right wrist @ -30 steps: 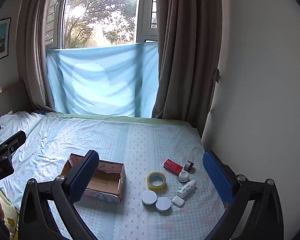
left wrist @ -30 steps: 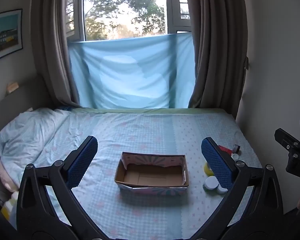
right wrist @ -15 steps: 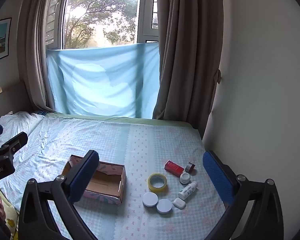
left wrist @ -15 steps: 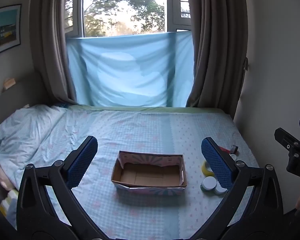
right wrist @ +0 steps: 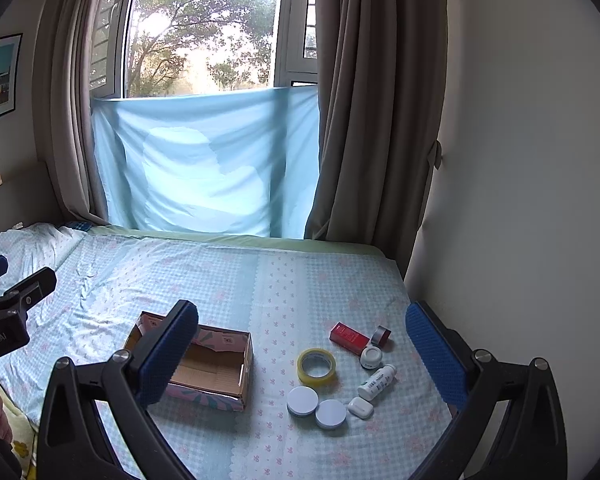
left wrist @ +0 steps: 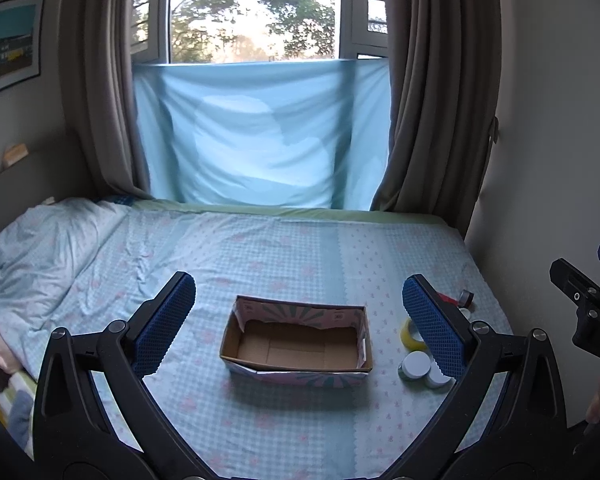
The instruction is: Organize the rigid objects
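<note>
Nothing is sorted yet, as I read it: the box (right wrist: 204, 364) sits open and empty on the bed (right wrist: 260, 280), and every item lies on the sheet to its right. I count a tape roll (right wrist: 316, 366), two flat tins (right wrist: 302, 400) touching each other, a white case (right wrist: 360, 407), a small bottle (right wrist: 377, 382), a jar (right wrist: 371, 357), a red carton (right wrist: 349, 337) and a dark roll (right wrist: 381, 335), all clustered close, so picking one cleanly needs care.

My left hand-held gripper (left wrist: 300, 326) hangs above the box with jaws wide apart and nothing between them; my right hand-held gripper (right wrist: 302, 356) is likewise spread and empty, over the cluster.

Room is generous toward the window and the pillow side. The wall (right wrist: 520, 200) runs close along the right of the items, and the bed's near edge lies just below them.
</note>
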